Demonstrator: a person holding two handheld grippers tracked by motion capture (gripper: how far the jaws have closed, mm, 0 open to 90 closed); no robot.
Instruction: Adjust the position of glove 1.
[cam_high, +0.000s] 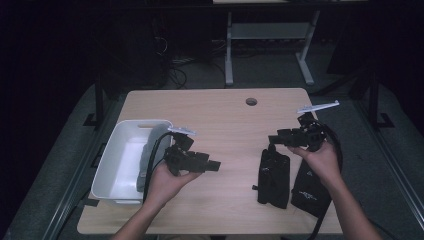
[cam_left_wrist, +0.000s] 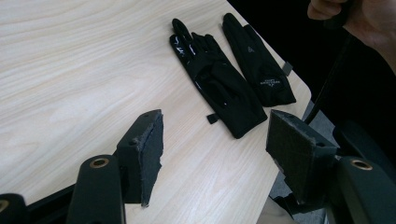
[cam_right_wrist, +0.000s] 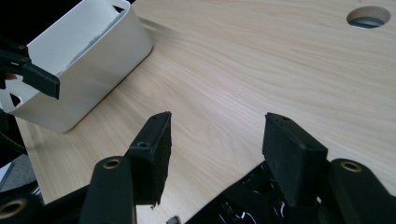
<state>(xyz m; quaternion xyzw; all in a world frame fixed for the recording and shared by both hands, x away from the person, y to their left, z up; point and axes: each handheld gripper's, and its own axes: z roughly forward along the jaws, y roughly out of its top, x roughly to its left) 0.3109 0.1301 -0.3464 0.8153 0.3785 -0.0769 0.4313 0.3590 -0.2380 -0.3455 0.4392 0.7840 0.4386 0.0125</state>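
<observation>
- White plastic makes the tub (cam_high: 117, 165), which sits at the left side of the high view on the desk (cam_high: 225, 120). It has smooth walls, round corners and a cut-out handle in its far wall.
- Inside the tub lies something grey (cam_high: 146, 162) along its right wall. I cannot tell what it is.
- Light wood with wavy lines covers the desk. A round hole (cam_high: 251, 101) sits near its far edge, in the upper middle of the high view.
- Two black gloves lie flat on the desk at the lower right of the high view. They look soft and made of cloth.
- One glove (cam_high: 273, 177) lies closer to the middle. The other glove (cam_high: 309, 190) lies just to its right, near the desk edge, with small white writing on it. In the left gripper view they lie side by side, with their finger ends toward the top of the frame.
- In the high view, the right gripper (cam_high: 280, 137) hangs just above the top of the middle glove. Its fingers (cam_right_wrist: 154, 149) are spread wide apart and pinch nothing. Black rough pads cover them.
- In the same view, the left gripper (cam_high: 212, 165) hangs over bare desk, just right of the tub. Its fingers (cam_left_wrist: 144, 149) are spread wide too, with nothing between them.
</observation>
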